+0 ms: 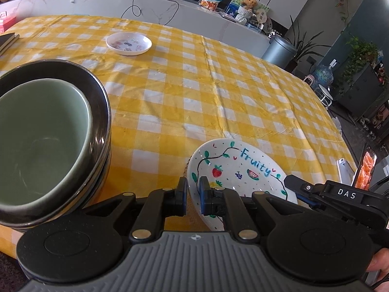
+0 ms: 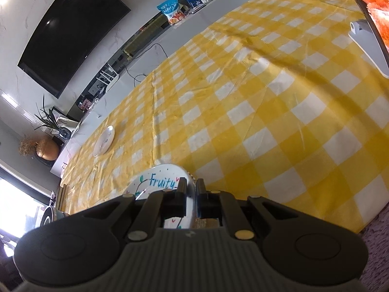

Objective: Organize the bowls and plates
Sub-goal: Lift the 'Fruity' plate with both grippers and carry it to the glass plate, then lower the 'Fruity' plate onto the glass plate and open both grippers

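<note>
A white plate [image 1: 243, 170] painted with fruit and the word "Fruity" is near the table's front edge. My left gripper [image 1: 193, 187] is shut on its left rim. My right gripper [image 2: 190, 189] is shut on the opposite rim and shows in the left wrist view as a black arm [image 1: 316, 192]. A woven beige edge [image 1: 186, 168] peeks from under the plate [image 2: 158, 180]. Left of it, a green bowl [image 1: 41, 141] sits nested in a stack of black dishes [image 1: 97, 92]. A small white patterned plate [image 1: 128, 43] lies far across the table [image 2: 104, 141].
The yellow-and-white checked tablecloth [image 1: 194, 92] covers the table. A screen on a white stand [image 1: 364, 170] is at the right edge [image 2: 364, 24]. Dark books [image 1: 7, 40] and a pink box [image 1: 7, 22] lie at the far left corner.
</note>
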`<state>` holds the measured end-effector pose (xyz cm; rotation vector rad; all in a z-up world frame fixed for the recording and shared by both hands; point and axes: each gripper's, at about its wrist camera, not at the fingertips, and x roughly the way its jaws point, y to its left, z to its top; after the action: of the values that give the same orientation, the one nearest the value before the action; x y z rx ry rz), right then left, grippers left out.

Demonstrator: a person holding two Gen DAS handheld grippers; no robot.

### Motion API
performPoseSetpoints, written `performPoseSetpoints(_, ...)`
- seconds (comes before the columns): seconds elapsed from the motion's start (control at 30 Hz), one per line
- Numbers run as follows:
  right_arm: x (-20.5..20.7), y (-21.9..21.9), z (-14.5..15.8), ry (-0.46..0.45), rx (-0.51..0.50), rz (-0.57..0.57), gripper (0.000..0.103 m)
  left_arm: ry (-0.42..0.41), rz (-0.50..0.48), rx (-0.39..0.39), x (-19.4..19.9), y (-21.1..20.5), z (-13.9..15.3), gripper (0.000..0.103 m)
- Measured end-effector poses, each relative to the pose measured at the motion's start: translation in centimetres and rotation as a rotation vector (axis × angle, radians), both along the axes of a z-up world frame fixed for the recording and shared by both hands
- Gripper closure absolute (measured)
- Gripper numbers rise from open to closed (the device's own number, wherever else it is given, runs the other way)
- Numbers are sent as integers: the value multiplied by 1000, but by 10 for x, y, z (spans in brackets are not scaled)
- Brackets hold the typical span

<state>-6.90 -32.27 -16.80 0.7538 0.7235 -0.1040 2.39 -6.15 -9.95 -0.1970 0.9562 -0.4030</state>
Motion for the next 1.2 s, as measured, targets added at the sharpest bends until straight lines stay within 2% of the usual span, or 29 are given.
performPoseSetpoints(0.6,3,26,8,-8,-241,60,96,-2,-6,43,-3,-4,-5,93)
performPoseSetpoints(0.93,7,42,8,29,-384,88,97,-18,-22,84,-5,-8,-5,93)
performPoseSetpoints(1.2,8,46,7,29,-427,100,97,-49,-57,139,-9,-16,-4,90)
